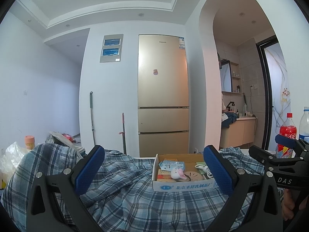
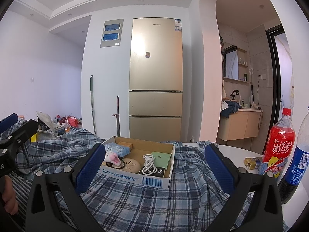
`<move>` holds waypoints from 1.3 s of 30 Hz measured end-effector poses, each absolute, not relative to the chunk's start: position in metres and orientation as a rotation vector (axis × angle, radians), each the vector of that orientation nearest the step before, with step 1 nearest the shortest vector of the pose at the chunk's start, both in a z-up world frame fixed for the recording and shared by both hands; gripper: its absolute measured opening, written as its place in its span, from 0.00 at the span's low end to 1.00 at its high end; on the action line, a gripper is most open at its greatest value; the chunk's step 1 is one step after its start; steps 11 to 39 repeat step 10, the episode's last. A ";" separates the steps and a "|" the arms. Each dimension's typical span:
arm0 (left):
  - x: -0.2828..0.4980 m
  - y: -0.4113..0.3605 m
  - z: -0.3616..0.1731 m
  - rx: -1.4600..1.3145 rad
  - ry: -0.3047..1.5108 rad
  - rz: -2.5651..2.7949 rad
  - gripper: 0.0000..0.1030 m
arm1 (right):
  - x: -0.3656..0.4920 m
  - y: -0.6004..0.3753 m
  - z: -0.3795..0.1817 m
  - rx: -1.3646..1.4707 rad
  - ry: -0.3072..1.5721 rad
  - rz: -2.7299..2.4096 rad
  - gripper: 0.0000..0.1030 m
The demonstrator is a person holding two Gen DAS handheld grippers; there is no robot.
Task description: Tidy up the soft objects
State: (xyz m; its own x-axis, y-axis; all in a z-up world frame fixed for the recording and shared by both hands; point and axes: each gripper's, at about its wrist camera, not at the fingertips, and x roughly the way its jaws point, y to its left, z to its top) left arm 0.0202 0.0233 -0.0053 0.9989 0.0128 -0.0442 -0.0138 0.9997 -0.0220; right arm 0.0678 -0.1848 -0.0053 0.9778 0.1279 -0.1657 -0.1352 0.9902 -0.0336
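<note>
Both my left gripper (image 1: 154, 171) and right gripper (image 2: 154, 163) hover with fingers released above the plaid shirt (image 2: 135, 199), box (image 2: 154, 180) just ahead, ready to gather cloth.

walls: white, plain, with a grey panel (image 1: 111, 48) holding two blue screens
ceiling: stepped white recess, small round downlights
fridge (image 1: 163, 94): tall, gold, three doors, against the far wall
archway (image 1: 208, 67): curved, opening right onto a tiled washroom with mirror and vanity (image 1: 238, 132)
light: soft, even
</note>
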 end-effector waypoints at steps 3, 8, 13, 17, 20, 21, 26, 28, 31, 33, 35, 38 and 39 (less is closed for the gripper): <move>0.020 0.024 -0.005 -0.021 0.045 0.012 1.00 | 0.066 -0.186 -0.005 -0.047 0.159 0.137 0.99; 0.022 0.027 -0.007 -0.011 0.051 0.008 1.00 | 0.066 -0.187 -0.006 -0.050 0.161 0.138 0.99; 0.023 0.028 -0.007 -0.014 0.054 0.006 1.00 | 0.066 -0.186 -0.005 -0.049 0.164 0.136 0.99; 0.023 0.028 -0.007 -0.014 0.054 0.006 1.00 | 0.066 -0.186 -0.005 -0.049 0.164 0.136 0.99; 0.023 0.028 -0.007 -0.014 0.054 0.006 1.00 | 0.066 -0.186 -0.005 -0.049 0.164 0.136 0.99; 0.023 0.028 -0.007 -0.014 0.054 0.006 1.00 | 0.066 -0.186 -0.005 -0.049 0.164 0.136 0.99; 0.023 0.028 -0.007 -0.014 0.054 0.006 1.00 | 0.066 -0.186 -0.005 -0.049 0.164 0.136 0.99; 0.023 0.028 -0.007 -0.014 0.054 0.006 1.00 | 0.066 -0.186 -0.005 -0.049 0.164 0.136 0.99; 0.023 0.028 -0.007 -0.014 0.054 0.006 1.00 | 0.066 -0.186 -0.005 -0.049 0.164 0.136 0.99; 0.023 0.028 -0.007 -0.014 0.054 0.006 1.00 | 0.066 -0.186 -0.005 -0.049 0.164 0.136 0.99; 0.023 0.028 -0.007 -0.014 0.054 0.006 1.00 | 0.066 -0.186 -0.005 -0.049 0.164 0.136 0.99; 0.023 0.028 -0.007 -0.014 0.054 0.006 1.00 | 0.066 -0.186 -0.005 -0.049 0.164 0.136 0.99; 0.023 0.028 -0.007 -0.014 0.054 0.006 1.00 | 0.066 -0.186 -0.005 -0.049 0.164 0.136 0.99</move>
